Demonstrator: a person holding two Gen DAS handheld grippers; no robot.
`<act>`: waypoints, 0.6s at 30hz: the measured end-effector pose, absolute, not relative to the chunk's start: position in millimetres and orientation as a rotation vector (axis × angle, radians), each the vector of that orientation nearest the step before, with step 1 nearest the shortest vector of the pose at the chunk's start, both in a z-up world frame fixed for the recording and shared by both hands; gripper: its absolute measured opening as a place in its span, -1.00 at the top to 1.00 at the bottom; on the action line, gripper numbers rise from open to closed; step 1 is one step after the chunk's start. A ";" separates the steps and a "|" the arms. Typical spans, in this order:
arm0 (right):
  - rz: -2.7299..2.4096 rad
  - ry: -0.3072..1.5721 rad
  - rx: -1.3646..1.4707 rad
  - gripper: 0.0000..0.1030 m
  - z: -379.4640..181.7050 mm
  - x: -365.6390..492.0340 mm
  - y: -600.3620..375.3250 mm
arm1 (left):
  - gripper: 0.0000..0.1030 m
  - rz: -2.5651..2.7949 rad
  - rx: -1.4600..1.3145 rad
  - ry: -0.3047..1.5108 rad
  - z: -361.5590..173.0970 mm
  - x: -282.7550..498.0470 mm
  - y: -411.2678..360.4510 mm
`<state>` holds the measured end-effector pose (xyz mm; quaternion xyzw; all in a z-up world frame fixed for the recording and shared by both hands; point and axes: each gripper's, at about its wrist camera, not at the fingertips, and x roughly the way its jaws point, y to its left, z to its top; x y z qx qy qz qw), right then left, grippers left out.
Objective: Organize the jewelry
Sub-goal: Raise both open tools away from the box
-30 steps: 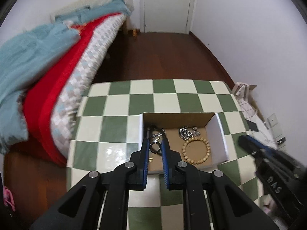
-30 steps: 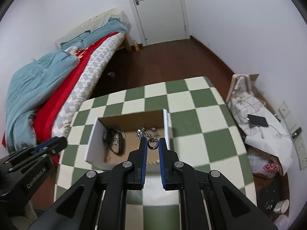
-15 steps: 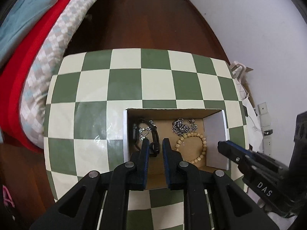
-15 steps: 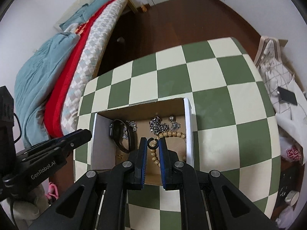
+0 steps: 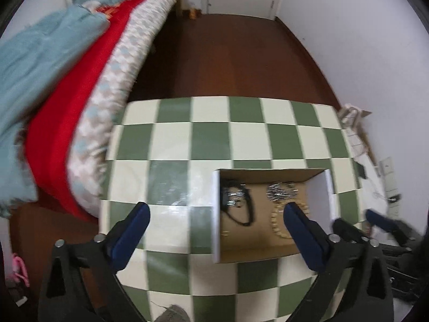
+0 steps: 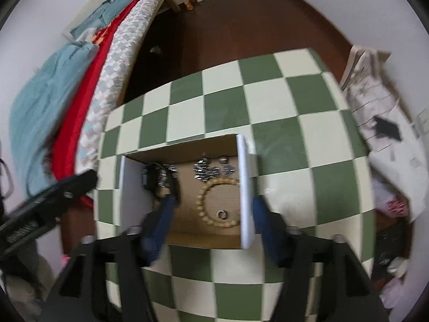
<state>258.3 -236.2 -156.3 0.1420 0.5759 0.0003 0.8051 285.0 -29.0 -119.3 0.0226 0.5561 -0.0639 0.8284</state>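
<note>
In the box [image 6: 246, 187], a ring [image 6: 222, 214] seemingly lies beneath opening jaws.

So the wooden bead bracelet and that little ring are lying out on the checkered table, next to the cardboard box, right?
Not quite. The wooden bead bracelet and the little ring lie inside the cardboard box, on its brown floor, not out on the checkered table. The right wrist view shows the ring within the bracelet's loop, between the box's white walls.
</note>
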 end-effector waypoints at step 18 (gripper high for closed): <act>-0.173 1.178 0.060 -1.00 -136.0 199.7 -214.7 | -0.99 -0.013 0.091 1.105 -115.0 212.5 -4.0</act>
